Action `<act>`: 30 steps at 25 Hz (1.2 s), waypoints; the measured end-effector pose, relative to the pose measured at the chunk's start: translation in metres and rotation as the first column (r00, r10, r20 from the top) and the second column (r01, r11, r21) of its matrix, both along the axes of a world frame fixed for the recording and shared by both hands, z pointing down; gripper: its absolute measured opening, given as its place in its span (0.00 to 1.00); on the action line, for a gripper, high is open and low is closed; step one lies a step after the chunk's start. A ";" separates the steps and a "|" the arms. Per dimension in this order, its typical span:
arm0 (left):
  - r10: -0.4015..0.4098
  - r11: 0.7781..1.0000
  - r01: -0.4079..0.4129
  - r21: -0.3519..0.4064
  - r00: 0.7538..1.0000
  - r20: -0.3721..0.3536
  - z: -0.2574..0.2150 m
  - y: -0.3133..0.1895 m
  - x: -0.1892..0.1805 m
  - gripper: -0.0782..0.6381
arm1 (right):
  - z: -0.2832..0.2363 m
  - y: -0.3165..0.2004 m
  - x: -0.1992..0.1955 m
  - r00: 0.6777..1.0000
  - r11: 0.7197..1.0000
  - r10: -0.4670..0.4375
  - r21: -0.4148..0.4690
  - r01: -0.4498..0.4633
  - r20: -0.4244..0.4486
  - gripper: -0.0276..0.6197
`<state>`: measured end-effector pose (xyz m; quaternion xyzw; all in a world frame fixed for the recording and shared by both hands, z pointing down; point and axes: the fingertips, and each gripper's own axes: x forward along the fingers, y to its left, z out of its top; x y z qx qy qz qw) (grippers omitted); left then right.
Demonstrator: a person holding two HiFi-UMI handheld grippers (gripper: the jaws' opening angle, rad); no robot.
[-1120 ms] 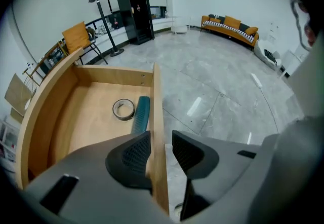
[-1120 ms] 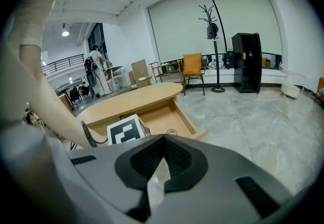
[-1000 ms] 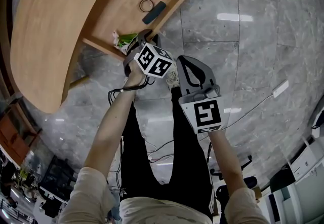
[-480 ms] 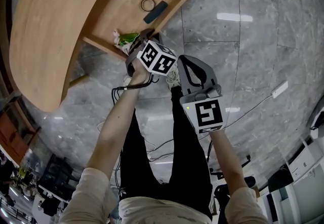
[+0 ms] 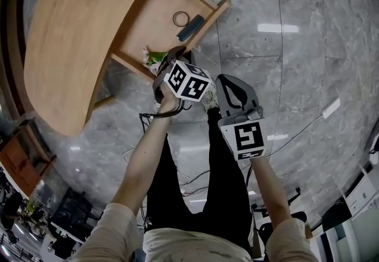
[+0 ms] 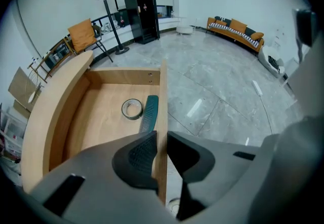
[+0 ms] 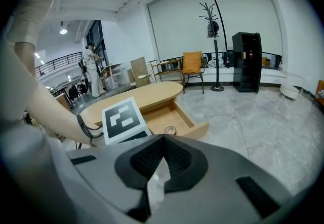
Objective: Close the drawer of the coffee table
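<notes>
Marble floor (image 5: 296, 77); left claw (image 6: 159, 139) (just closed) on drawer (image 6: 163, 91)

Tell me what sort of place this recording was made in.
Probably an office lobby or lounge: polished grey stone floor, an orange sofa along the wall, a coat stand and a wooden coffee table.

Coffee table (image 5: 71, 29) and drawer (image 5: 157, 24): same light honey wood, fine grain. In the drawer: dark ring (image 5: 180, 18) at 11 o'clock of a dark teal bar (image 5: 190, 28), green-and-white item (image 5: 155, 58) at its 8 o'clock. Floor (image 5: 296, 77): grey marble tiles, pale veining. Trousers (image 5: 195, 195) black, sleeves (image 5: 106, 231) cream.
</notes>
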<state>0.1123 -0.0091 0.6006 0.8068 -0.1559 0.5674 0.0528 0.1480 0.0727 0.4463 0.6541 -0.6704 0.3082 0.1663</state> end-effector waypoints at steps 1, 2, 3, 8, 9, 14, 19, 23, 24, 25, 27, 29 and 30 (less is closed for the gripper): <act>-0.001 1.000 0.001 -0.003 1.000 -0.008 -0.005 -0.003 0.000 0.21 | -0.003 -0.002 0.000 1.000 1.000 0.005 0.003 -0.005 -0.004 0.05; -0.001 1.000 0.001 -0.010 1.000 -0.015 -0.008 -0.004 0.001 0.21 | -0.006 -0.005 0.000 1.000 1.000 0.008 0.006 -0.008 -0.009 0.05; 0.001 1.000 -0.001 -0.019 1.000 -0.021 -0.011 -0.005 0.001 0.21 | -0.008 -0.007 0.000 1.000 1.000 0.008 0.009 -0.008 -0.015 0.05; -0.017 1.000 0.017 -0.016 0.999 -0.049 -0.027 -0.018 0.004 0.21 | -0.019 -0.019 -0.003 0.999 1.000 -0.006 0.026 0.007 -0.038 0.05; -0.022 1.000 0.021 -0.014 0.998 -0.053 -0.030 -0.021 0.004 0.21 | -0.020 -0.020 -0.004 0.999 1.000 -0.010 0.027 0.011 -0.039 0.05; -0.021 1.000 0.020 -0.017 0.999 -0.050 -0.031 -0.033 0.000 0.21 | -0.021 -0.025 -0.011 0.999 1.000 -0.023 0.018 0.023 -0.038 0.05; -0.037 0.999 0.037 0.006 0.999 -0.035 -0.028 -0.056 -0.005 0.21 | -0.018 -0.028 -0.017 0.998 0.999 -0.047 0.011 0.048 -0.032 0.05; -0.056 0.998 0.057 0.030 0.998 -0.039 -0.027 -0.077 -0.012 0.21 | -0.008 -0.028 -0.021 0.998 0.999 -0.050 -0.007 0.050 -0.026 0.05; -0.061 0.997 0.062 0.037 0.997 -0.040 -0.027 -0.082 -0.014 0.21 | -0.006 -0.029 -0.023 0.998 0.999 -0.052 -0.010 0.052 -0.024 0.05; -0.066 0.997 0.068 0.045 0.997 -0.041 -0.027 -0.089 -0.017 0.21 | -0.005 -0.029 -0.024 0.998 0.998 -0.055 -0.012 0.054 -0.023 0.05; -0.077 0.995 0.079 0.066 0.996 -0.039 -0.028 -0.101 -0.021 0.21 | -0.002 -0.031 -0.026 0.998 0.998 -0.062 -0.015 0.062 -0.024 0.05; -0.077 0.993 0.079 0.089 0.997 -0.034 -0.028 -0.113 -0.025 0.21 | -0.001 -0.033 -0.027 0.997 0.998 -0.068 -0.015 0.068 -0.026 0.05; -0.075 0.992 0.078 0.098 0.997 -0.032 -0.029 -0.118 -0.027 0.21 | -0.001 -0.035 -0.028 0.997 0.997 -0.070 -0.014 0.070 -0.027 0.05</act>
